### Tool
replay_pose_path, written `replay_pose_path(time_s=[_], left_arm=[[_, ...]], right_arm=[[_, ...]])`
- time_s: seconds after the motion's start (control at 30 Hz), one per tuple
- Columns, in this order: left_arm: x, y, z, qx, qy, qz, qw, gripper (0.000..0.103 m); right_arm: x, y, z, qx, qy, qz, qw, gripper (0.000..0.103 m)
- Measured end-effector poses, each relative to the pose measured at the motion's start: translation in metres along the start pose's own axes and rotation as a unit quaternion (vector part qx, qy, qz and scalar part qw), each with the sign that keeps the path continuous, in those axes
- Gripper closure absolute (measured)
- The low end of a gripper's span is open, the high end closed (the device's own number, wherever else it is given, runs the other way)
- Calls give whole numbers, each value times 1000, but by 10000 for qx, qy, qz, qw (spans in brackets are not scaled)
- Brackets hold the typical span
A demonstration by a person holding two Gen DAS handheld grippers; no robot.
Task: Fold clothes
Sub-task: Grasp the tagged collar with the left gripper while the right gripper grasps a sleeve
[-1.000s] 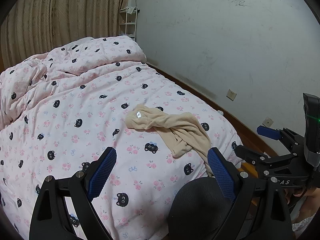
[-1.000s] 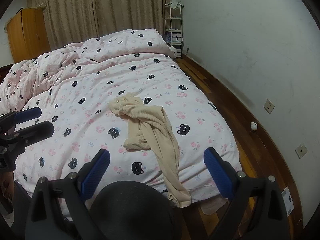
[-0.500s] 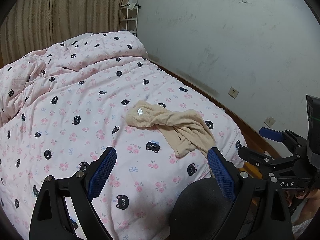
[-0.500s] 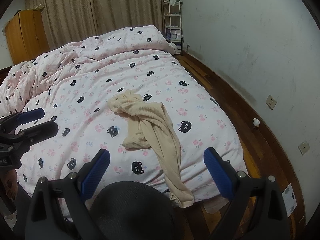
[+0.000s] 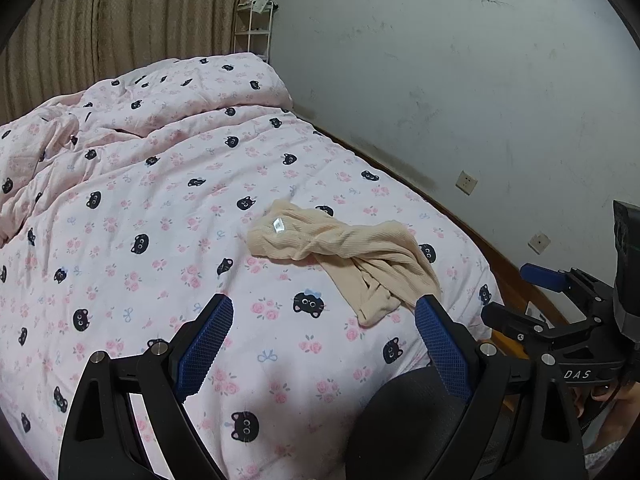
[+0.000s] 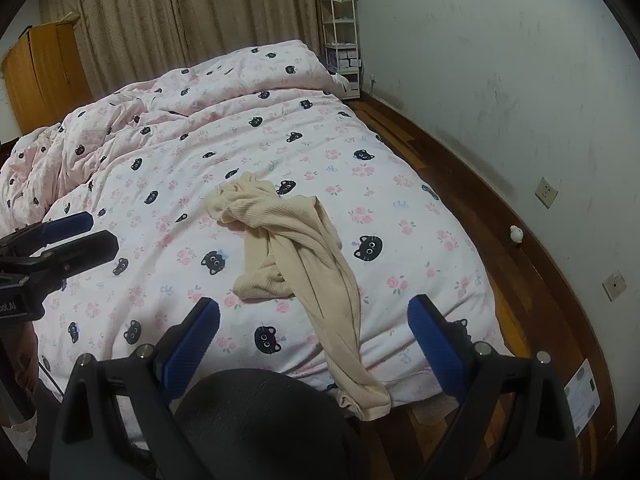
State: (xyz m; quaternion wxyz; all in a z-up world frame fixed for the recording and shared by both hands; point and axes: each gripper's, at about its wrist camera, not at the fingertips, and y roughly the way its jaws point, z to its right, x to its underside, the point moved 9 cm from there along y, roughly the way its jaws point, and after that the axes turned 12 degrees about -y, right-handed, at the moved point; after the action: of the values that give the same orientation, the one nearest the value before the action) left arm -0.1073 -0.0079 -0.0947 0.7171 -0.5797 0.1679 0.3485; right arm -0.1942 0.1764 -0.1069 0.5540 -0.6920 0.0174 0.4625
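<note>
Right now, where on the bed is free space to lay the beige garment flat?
Free: the flat quilt between the beige garment and the rumpled folds on the left, and the strip between garment and wall-side edge. Crowded: the foot edge, where one leg hangs over.

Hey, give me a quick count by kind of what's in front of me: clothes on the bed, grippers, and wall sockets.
Beige garment, crumpled on the duvet, one end hanging over the bed's edge: 1
Grippers, left gripper and right gripper, both open and empty: 2
Wall sockets, upper socket and lower socket: 2
Total: 5
</note>
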Motion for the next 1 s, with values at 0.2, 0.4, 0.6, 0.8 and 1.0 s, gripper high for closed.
replay_pose_path(time_s=[0.2, 0.4, 0.6, 0.8, 1.0], left_arm=[[-7, 32, -4, 116, 46, -202, 9997, 13], [-14, 72, -17, 38, 73, -415, 9991, 13], [-15, 111, -29, -96, 241, -616, 9978, 13], [-16, 141, -40, 66, 21, -808, 9967, 13], [-19, 162, -52, 107, -168, -900, 9957, 13]], right_arm=[[0, 18, 4, -18, 26, -95, 9999, 6], [0, 42, 13, -39, 116, -211, 9997, 6], [-1, 68, 18, -86, 173, -355, 9992, 6], [-2, 94, 20, -163, 168, -485, 9985, 6], [-5, 113, 20, -238, 123, -539, 9982, 8]])
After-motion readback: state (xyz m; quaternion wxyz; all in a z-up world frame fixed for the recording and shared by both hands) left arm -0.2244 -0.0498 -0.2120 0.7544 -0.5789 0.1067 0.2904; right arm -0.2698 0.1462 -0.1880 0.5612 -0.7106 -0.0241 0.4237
